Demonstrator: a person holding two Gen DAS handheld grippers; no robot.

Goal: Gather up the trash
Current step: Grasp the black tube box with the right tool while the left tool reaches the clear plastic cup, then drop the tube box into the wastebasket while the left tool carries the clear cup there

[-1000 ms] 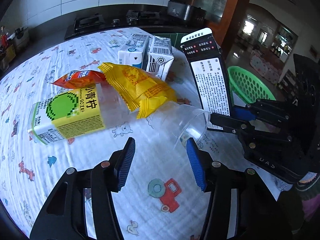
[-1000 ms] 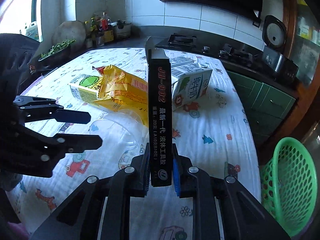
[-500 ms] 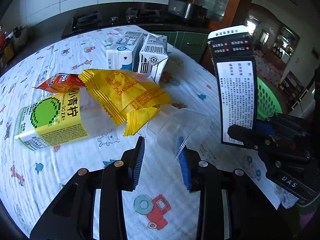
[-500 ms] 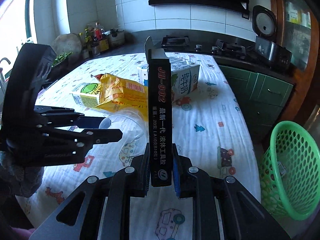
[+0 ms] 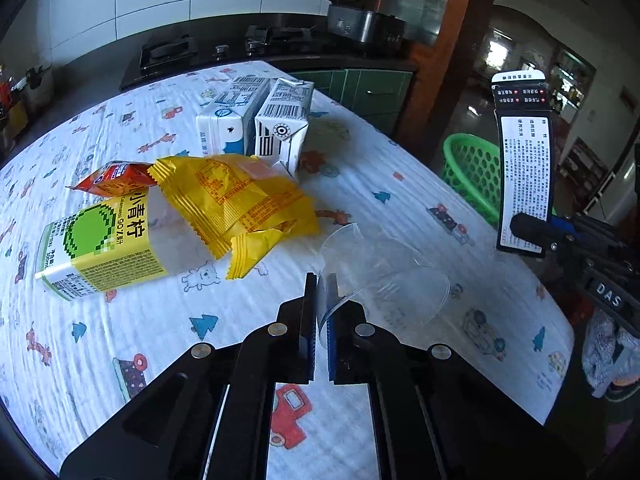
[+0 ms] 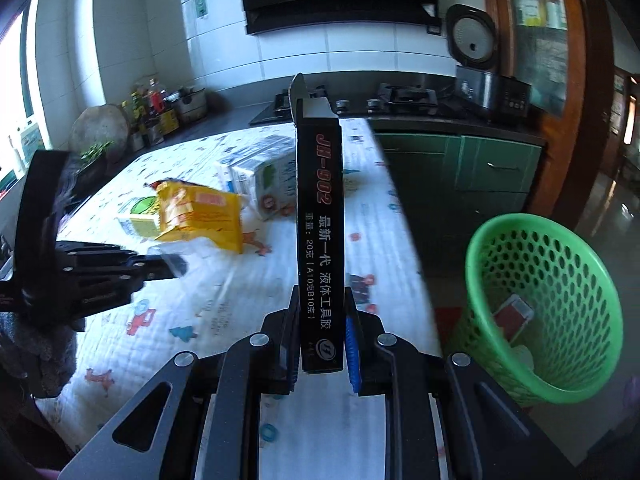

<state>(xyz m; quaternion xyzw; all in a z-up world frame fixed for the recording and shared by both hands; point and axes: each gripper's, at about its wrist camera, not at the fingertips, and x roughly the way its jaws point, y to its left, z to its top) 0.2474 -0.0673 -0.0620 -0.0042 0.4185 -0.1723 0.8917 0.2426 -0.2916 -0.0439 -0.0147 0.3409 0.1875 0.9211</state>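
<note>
A clear plastic cup (image 5: pixel 384 276) lies on its side on the printed tablecloth (image 5: pixel 360 168). My left gripper (image 5: pixel 320 284) has its jaws closing tight on the cup's rim, which is pinched between the pads. My right gripper (image 6: pixel 322 320) is shut on a tall black glue box (image 6: pixel 320 200), held upright above the table's right edge. The left wrist view shows that box (image 5: pixel 524 168) at the far right, in front of the green mesh basket (image 5: pixel 472 172). The basket (image 6: pixel 552 312) stands on the floor to the right of the box, with a few items inside.
On the cloth lie a yellow wrapper (image 5: pixel 236 200), a lime juice carton (image 5: pixel 100 240), a red wrapper (image 5: pixel 116 178) and two white milk cartons (image 5: pixel 224 124). A stove counter and green cabinets (image 6: pixel 460 168) run behind the table.
The left jaws went from wide apart to closed on the cup's rim. The right gripper carried the black box rightward, and the green basket now looms larger in its view.
</note>
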